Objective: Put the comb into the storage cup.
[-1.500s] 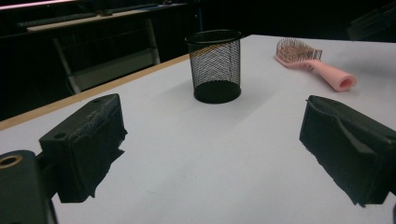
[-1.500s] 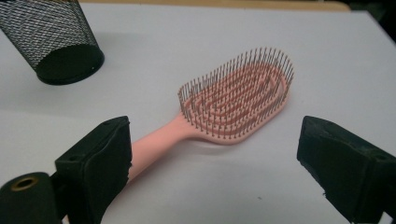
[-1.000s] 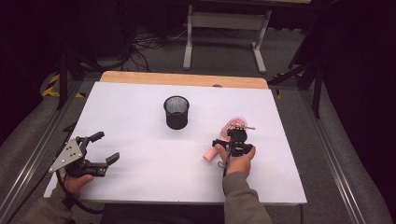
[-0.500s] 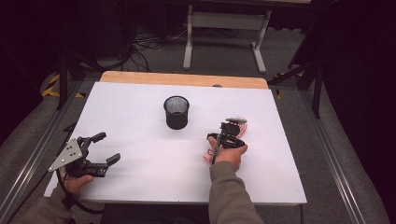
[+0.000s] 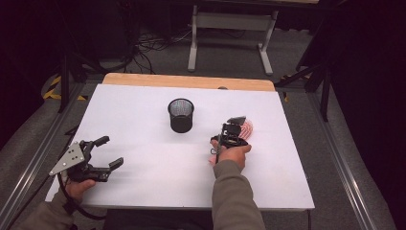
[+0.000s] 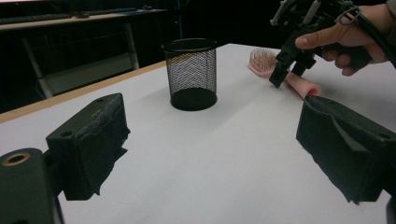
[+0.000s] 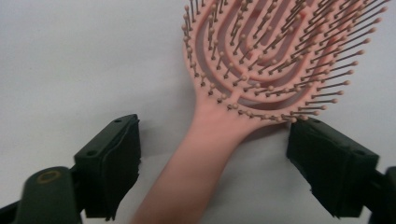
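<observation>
Right now the right gripper [image 7: 212, 168] straddles the pink hairbrush [image 7: 261, 70] lying on the table [image 5: 143, 110], its jaws apart and just closing.
Closing off-centre (handle nearer one pad) could skid the brush; left gripper [image 6: 212, 154] idles open.

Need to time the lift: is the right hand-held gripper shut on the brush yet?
Not yet. The right hand-held gripper has just been closing, but its pads straddle the pink hairbrush handle with gaps on both sides.
</observation>
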{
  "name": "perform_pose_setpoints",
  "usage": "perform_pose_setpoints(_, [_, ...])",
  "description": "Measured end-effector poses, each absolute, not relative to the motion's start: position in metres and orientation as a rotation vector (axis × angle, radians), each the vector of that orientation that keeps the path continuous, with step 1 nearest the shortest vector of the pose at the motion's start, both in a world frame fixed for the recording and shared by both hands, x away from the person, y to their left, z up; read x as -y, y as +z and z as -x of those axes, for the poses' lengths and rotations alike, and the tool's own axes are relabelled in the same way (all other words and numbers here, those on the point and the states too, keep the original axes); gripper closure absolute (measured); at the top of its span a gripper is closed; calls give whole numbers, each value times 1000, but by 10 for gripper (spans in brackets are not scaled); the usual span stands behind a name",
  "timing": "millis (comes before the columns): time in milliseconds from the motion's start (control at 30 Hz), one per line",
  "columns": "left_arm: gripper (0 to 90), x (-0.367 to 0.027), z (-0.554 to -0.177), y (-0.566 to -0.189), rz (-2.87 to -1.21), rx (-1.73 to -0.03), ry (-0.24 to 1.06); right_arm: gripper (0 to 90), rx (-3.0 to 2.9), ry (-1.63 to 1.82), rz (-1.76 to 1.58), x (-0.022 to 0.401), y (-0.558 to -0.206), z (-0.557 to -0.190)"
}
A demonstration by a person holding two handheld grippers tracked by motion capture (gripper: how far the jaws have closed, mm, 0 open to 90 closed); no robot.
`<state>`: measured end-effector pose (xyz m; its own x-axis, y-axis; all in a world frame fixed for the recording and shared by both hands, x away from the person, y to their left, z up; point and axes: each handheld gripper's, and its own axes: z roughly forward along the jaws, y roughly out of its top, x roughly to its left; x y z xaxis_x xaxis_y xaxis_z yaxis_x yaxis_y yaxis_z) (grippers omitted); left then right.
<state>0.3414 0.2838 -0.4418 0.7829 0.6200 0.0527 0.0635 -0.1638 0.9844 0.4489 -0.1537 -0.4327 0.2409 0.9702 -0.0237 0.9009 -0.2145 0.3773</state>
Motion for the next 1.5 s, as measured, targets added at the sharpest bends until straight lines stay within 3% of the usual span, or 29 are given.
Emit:
perform_pose_setpoints(67, [100,-283,-341,-442,-1683,-546,524,338,-1693,324,-2214,156,-431,-448])
perform_pose_setpoints(200, [101,-283,-341,-442,-1686,-548,519,621,-1645,351,-2204,159,-428,-447])
perform_pose_setpoints(367, [101,-283,-342,-443,-1692,-548,517,693,-1655,372,-2179,162,-429,-445])
perform_pose_setpoints(1500, [104,-280,-343,-446,-1733,-547,503,702,-1717,731,-1970,189,-421,-424])
